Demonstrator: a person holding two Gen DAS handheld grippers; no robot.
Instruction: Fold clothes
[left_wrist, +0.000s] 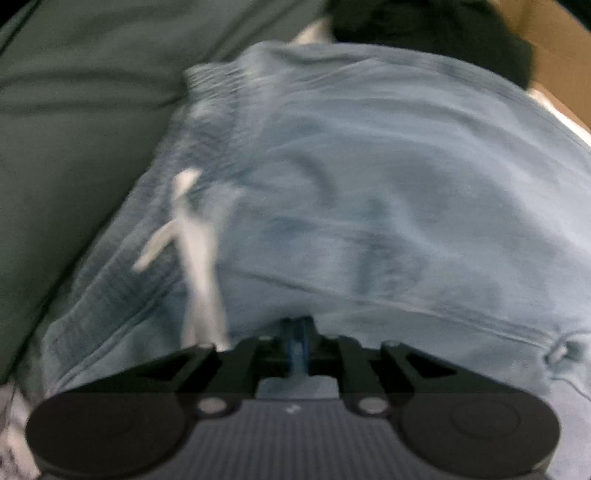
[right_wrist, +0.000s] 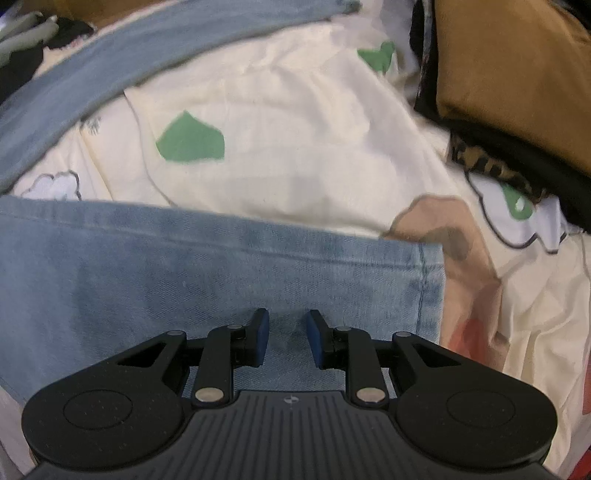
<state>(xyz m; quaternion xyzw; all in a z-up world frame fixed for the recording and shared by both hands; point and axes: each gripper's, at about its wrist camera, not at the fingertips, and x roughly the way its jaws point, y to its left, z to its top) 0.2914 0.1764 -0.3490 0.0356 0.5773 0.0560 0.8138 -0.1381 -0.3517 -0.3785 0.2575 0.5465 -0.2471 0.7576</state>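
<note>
We have a pair of light blue washed denim trousers with an elastic waistband (left_wrist: 369, 177) between our two tools. In the left wrist view our left gripper (left_wrist: 295, 332) has its blue pads drawn together, and the denim bunches right at their tips, so we judge it is pinching a fold of the cloth near the waistband, where a white drawstring (left_wrist: 195, 243) hangs loose; the frame is blurred, so the grip itself we read from the closed pads and the gathered fabric. In the right wrist view our right gripper (right_wrist: 287, 336) stands with its jaws parted by a clear gap and nothing between them, hovering just over a flat leg end of the same denim, whose stitched hem (right_wrist: 424, 280) lies on a cream bedsheet printed with green shapes and cartoon outlines (right_wrist: 277, 147). Another stretch of denim arcs across the top of that view. The trousers are thus spread partly flat on the sheet, one end held, one end free. That fits a fold either being set up or just laid down and released, and we cannot settle which. Any further fold would call for a hold near the hem corner and both ends carried level. We can read no brand, label or writing anywhere.
</note>
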